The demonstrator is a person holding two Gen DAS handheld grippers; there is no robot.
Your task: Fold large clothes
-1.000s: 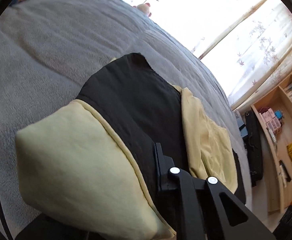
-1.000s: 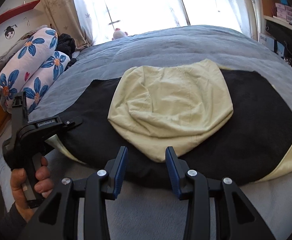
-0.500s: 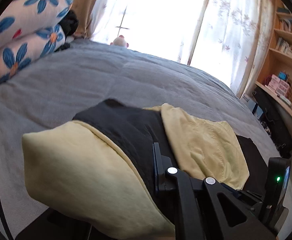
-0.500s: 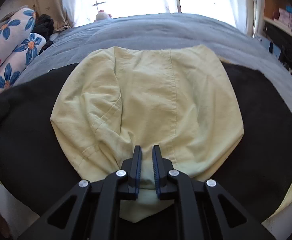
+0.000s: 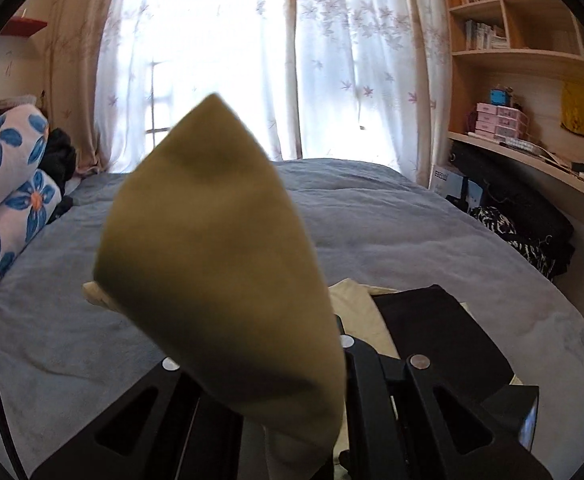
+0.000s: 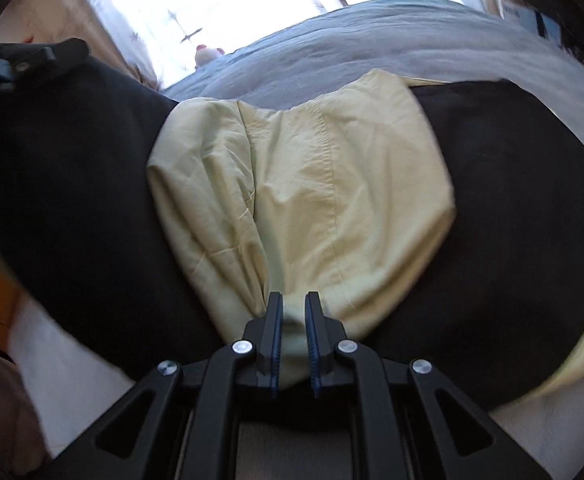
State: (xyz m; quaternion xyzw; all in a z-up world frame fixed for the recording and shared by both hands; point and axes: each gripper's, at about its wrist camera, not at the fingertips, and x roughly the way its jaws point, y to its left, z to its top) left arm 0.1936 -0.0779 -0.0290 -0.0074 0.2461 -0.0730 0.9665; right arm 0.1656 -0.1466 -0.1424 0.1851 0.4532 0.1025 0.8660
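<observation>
Two hand-held grippers work one large black and pale yellow garment (image 6: 504,200) spread across a grey bed (image 5: 392,216) in front of a bright curtained window (image 5: 292,60). The right hand-held gripper (image 6: 291,336) has just been closing, and its jaws now pinch a gathered bunch of the yellow hood (image 6: 304,184), which lies on the middle of the black cloth near the bed's near edge. The left hand-held gripper (image 5: 276,368) is clenched on a yellow sleeve end (image 5: 216,248), which hangs raised and blurred in front of its camera, hiding its fingertips; black cloth trails up toward it along the bed's left side. Flowered pillows (image 5: 4,200) are stacked at the bed's far left corner, and wooden shelves (image 5: 512,40) stand beyond its right edge. Judging from this, the sleeve is being carried over the body to make a fold. The likely trouble is that the lifted sleeve could drag the body out of square, or the hood could bunch further under the pinch, leaving a lumpy, crooked fold. A thin grip could also slip.
</observation>
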